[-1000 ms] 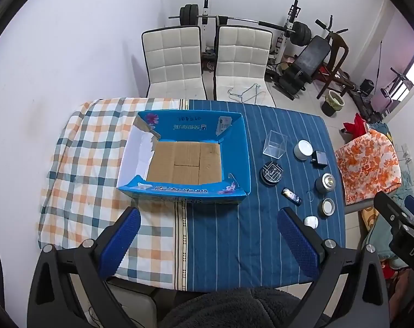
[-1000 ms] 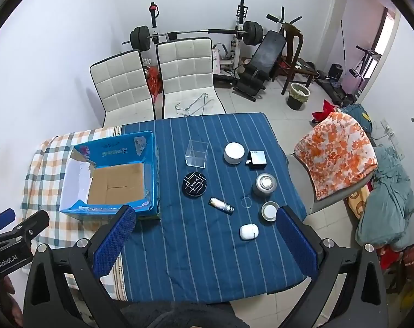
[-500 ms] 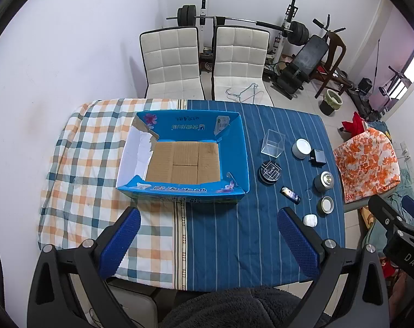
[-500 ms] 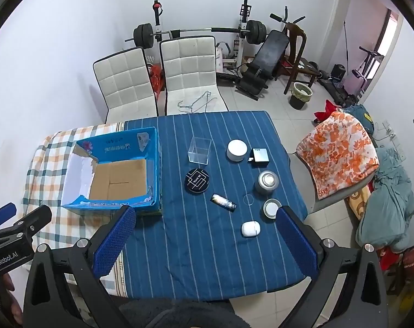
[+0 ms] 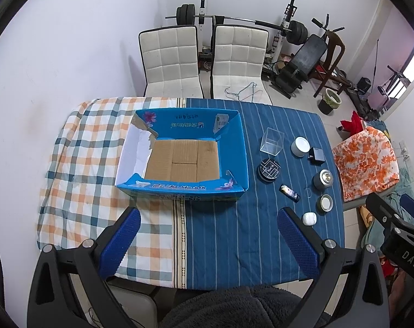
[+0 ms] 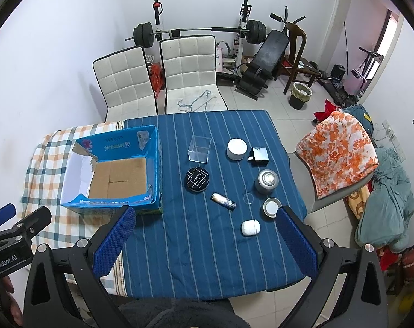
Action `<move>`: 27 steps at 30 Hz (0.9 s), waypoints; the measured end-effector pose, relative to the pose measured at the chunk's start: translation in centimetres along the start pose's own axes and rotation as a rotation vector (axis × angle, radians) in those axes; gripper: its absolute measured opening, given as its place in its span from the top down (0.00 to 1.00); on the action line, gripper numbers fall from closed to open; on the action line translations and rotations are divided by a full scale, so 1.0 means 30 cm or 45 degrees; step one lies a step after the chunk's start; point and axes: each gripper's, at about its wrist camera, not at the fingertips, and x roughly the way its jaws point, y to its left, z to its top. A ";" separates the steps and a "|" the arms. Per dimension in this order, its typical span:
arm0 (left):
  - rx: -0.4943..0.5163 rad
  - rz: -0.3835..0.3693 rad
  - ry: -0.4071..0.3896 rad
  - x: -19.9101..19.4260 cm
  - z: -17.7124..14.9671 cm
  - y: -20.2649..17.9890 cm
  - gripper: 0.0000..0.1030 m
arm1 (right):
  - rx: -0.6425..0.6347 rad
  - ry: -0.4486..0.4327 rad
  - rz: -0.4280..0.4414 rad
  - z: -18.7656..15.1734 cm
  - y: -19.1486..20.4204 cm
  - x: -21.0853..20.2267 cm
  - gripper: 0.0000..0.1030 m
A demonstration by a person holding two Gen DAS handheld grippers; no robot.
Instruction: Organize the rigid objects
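An open blue cardboard box point(image 5: 235, 139) point(image 6: 153, 158) with a bare brown floor stands on the table. Right of it lie several small rigid objects: a clear plastic cube point(image 6: 199, 149), a white round jar point(image 6: 237, 149), a black charger point(image 6: 258, 155), a black round tin point(image 6: 197, 179), a silver can point(image 6: 266, 181), a small dark tube point(image 6: 223, 201), a round lid point(image 6: 272, 207) and a white oval case point(image 6: 250, 227). My left gripper point(image 5: 208, 235) and right gripper point(image 6: 204, 236) both hang open high above the table's near edge, holding nothing.
The table wears a blue striped cloth point(image 6: 201, 246) on the right and a plaid one point(image 5: 78, 164) on the left. Two white chairs point(image 5: 204, 63) stand behind it; a chair with an orange floral cloth point(image 6: 340, 147) is at its right. Gym gear lines the back wall.
Both views have shifted slightly; the table and objects sit a little differently in frame as the grippers drift. Nothing on the table has moved and both grippers stay open.
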 end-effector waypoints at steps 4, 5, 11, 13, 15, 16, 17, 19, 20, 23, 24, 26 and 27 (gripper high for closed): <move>0.002 -0.004 -0.010 -0.008 -0.013 -0.006 0.00 | -0.006 -0.001 -0.004 0.000 -0.001 0.000 0.00; 0.001 -0.006 -0.013 -0.010 -0.015 -0.008 0.00 | -0.007 -0.002 -0.002 0.000 -0.002 -0.002 0.00; -0.003 -0.016 -0.012 -0.007 -0.018 0.003 0.00 | -0.008 -0.014 -0.004 0.001 -0.007 -0.013 0.00; -0.003 -0.017 -0.010 -0.007 -0.017 0.003 0.00 | -0.010 -0.013 -0.004 0.001 -0.005 -0.014 0.00; 0.001 -0.018 -0.007 -0.006 -0.014 0.000 0.00 | -0.012 -0.014 -0.006 0.001 -0.007 -0.014 0.00; 0.000 -0.017 -0.007 -0.006 -0.015 -0.001 0.00 | -0.012 -0.013 -0.006 0.001 -0.008 -0.014 0.00; -0.002 -0.017 -0.008 -0.007 -0.015 -0.001 0.00 | -0.012 -0.015 -0.006 0.002 -0.010 -0.015 0.00; -0.002 -0.016 -0.012 -0.009 -0.017 -0.004 0.00 | -0.010 -0.016 -0.004 0.003 -0.007 -0.016 0.00; -0.002 -0.017 -0.013 -0.008 -0.013 -0.003 0.00 | -0.008 -0.017 -0.004 0.002 -0.007 -0.017 0.00; -0.006 -0.019 -0.012 -0.003 -0.001 0.000 0.00 | -0.011 -0.021 -0.005 0.007 -0.002 -0.020 0.00; -0.005 -0.019 -0.011 -0.003 -0.001 0.002 0.00 | -0.012 -0.025 -0.007 0.011 0.001 -0.023 0.00; -0.004 -0.020 -0.011 -0.003 0.002 0.007 0.00 | -0.012 -0.027 -0.007 0.014 0.002 -0.024 0.00; -0.005 -0.020 -0.011 -0.003 0.002 0.006 0.00 | -0.010 -0.027 -0.010 0.015 0.004 -0.024 0.00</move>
